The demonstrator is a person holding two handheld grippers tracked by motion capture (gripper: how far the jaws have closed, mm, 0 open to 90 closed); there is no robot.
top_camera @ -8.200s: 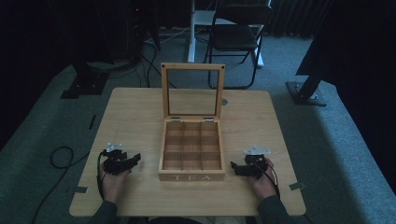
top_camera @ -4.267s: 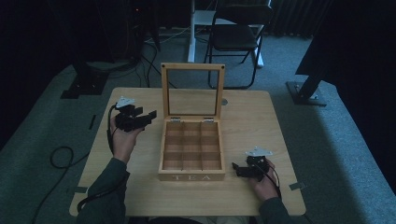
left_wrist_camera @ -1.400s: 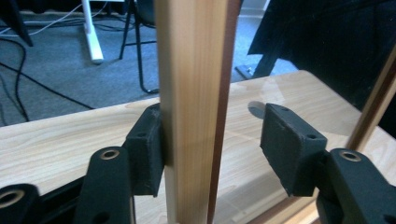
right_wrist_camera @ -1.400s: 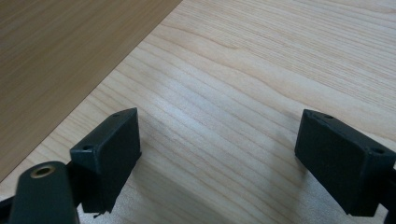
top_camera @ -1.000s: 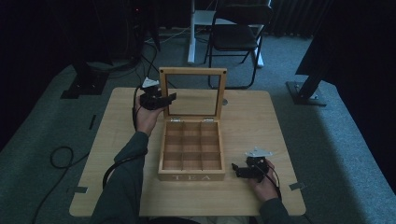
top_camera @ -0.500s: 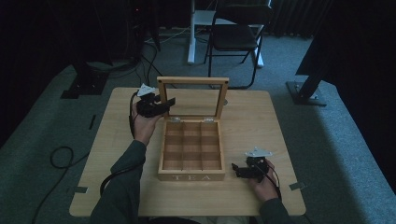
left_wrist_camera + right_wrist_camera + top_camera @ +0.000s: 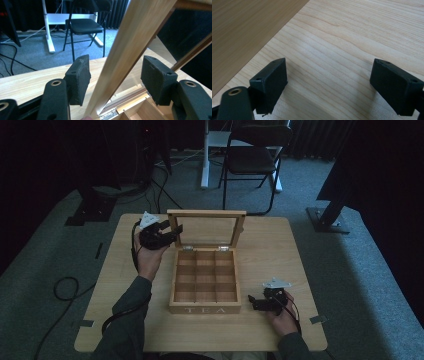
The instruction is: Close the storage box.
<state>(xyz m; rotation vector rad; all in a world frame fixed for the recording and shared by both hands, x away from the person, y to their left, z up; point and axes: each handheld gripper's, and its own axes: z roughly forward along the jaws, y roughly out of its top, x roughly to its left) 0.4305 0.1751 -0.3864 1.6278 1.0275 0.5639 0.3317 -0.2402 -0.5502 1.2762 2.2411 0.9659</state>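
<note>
Tabletop [image 7: 280,250] of light wood carries a wooden tea box [image 7: 205,282] at its centre, the word TEA on the near front wall, nine compartments inside with no contents visible. Glass-paned lid [image 7: 206,228] stands raised at the far hinges, tilted toward the box. Folding chair [image 7: 252,157] sits on the carpet beyond the far edge. Left hand-held gripper [image 7: 172,231], held up in the left hand [image 7: 148,257], is at the lid's left frame rail; in the left gripper view its jaws are spread on either side of the rail [image 7: 130,53], with a gap visible on both sides, so released and not clamped. Right hand-held gripper [image 7: 252,302] rests on the tabletop just right of the box's near corner, jaws wide apart over bare wood, released.
</note>
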